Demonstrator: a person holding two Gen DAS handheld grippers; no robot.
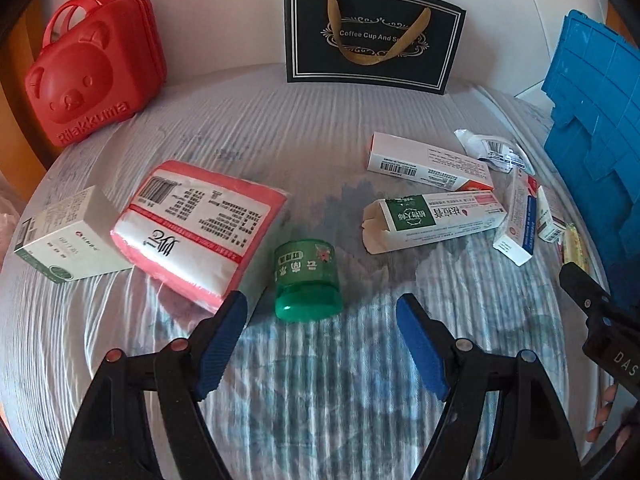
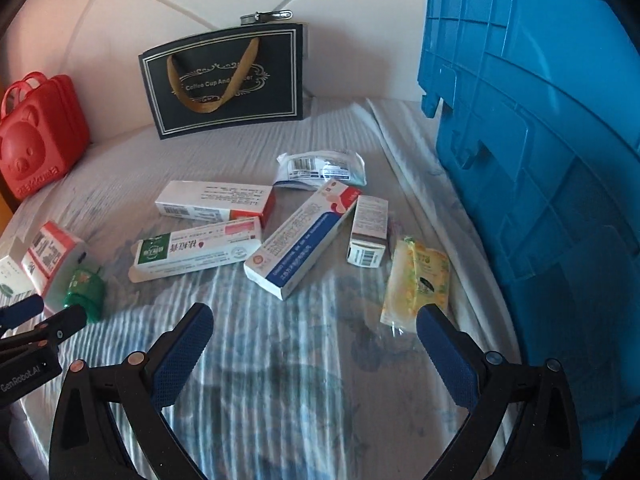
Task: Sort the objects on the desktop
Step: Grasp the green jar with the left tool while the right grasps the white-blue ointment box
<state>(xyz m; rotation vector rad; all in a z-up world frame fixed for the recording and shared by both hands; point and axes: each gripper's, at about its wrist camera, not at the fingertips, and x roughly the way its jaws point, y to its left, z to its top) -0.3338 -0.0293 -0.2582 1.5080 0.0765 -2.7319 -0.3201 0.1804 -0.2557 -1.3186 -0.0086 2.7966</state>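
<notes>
We see a bed (image 1: 320, 128) under a pale sheet with fine ribbing and a faded blue-grey print, glossy where light strikes it. Behind it at 12 o'clock stands a white padded headboard (image 2: 168, 8) with curved seams. At 9 o'clock in the left wrist view a strip of orange-brown wood (image 1: 16, 120) shows beside the bed. Soft daylight fills the room, brightest over the sheet's near half
</notes>
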